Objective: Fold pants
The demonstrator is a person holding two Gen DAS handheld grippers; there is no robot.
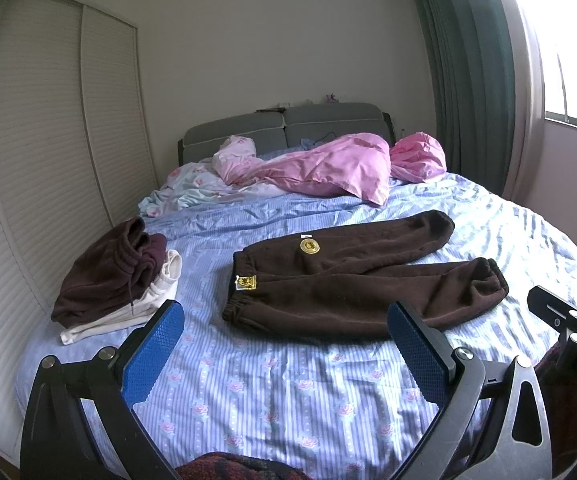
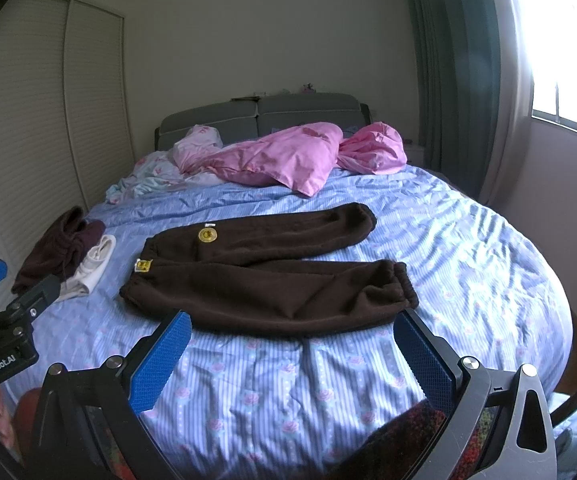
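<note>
Dark brown fleece pants (image 1: 352,284) (image 2: 264,276) lie spread flat on the blue striped bed (image 1: 272,392) (image 2: 288,384), waistband to the left, both legs running right and slightly apart. A yellow round badge and a yellow tag show near the waistband. My left gripper (image 1: 284,318) hovers over the near edge of the bed, open, blue pads wide apart, nothing between them. My right gripper (image 2: 292,328) is likewise open and empty, just short of the near leg. Each gripper shows at the edge of the other's view.
A pile of folded clothes, dark maroon (image 1: 108,276) (image 2: 58,248) over cream, sits at the bed's left side. Pink bedding (image 1: 328,168) (image 2: 284,156) and a grey headboard lie at the far end. Louvred wardrobe doors stand on the left, green curtain and window on the right.
</note>
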